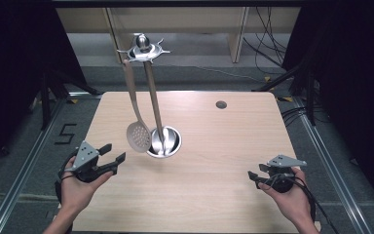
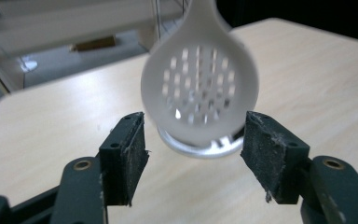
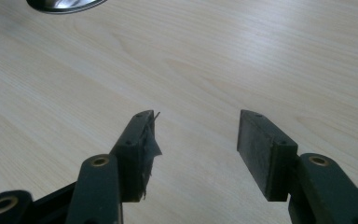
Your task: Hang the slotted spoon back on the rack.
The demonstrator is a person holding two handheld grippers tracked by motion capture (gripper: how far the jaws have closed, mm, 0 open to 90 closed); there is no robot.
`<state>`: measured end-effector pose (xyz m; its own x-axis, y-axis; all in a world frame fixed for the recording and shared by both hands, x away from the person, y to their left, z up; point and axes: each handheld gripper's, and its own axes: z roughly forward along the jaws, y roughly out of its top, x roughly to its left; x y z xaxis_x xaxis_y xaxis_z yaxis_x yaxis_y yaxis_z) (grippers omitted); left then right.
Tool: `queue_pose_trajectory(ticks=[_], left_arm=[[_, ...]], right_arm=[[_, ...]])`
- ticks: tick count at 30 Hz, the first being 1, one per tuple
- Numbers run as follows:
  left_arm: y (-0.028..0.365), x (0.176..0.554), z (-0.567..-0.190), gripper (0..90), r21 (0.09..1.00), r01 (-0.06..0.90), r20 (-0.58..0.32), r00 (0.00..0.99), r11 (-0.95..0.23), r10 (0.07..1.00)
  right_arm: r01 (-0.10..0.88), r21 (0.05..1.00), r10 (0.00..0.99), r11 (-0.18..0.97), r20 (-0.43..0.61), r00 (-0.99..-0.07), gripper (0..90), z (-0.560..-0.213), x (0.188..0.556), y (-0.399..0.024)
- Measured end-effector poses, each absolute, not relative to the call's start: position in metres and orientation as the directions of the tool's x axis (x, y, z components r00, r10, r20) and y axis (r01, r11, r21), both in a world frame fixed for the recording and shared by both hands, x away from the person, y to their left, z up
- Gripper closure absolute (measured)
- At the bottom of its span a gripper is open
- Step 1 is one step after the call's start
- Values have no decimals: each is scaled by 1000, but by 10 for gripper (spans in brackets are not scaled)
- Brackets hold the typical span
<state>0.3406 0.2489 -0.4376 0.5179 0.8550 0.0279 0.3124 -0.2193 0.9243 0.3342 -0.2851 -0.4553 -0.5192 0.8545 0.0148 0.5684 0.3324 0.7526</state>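
A metal utensil stand (image 1: 152,92) rises from a round steel base (image 1: 168,144) near the table's middle, with a hook crown (image 1: 143,48) on top. A pale slotted spoon (image 1: 139,137) hangs from one hook, its perforated head just left of the base. My left gripper (image 1: 116,151) is at the lower left, open, pointing at the spoon head. In the left gripper view the spoon head (image 2: 199,88) hangs just beyond the left gripper (image 2: 196,119), apart from both pads, with the base (image 2: 200,148) behind it. My right gripper (image 1: 255,171) rests open at the lower right, nothing between the right gripper (image 3: 193,116) pads.
The wooden table (image 1: 214,195) has a small round grommet (image 1: 221,104) near its far edge. A wooden shelf frame (image 1: 236,34) and loose cables (image 1: 268,44) lie beyond it on the floor. The stand's base edge (image 3: 65,3) shows far ahead of the right gripper.
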Motion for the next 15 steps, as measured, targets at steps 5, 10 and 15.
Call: queue_pose_trajectory(ticks=[5,10,15], left_arm=[[249,340,-460,355,894,357,51,516,-269,855],[256,345,-473,328,865,411,37,522,-289,852],[258,350,-477,308,854,407,51,553,-323,832]], right_arm=[[595,738,856,318,47,-515,469,-454,333,-283],[604,738,858,301,68,-510,466,-455,332,-282],[589,749,855,305,57,-515,461,-457,332,-282]])
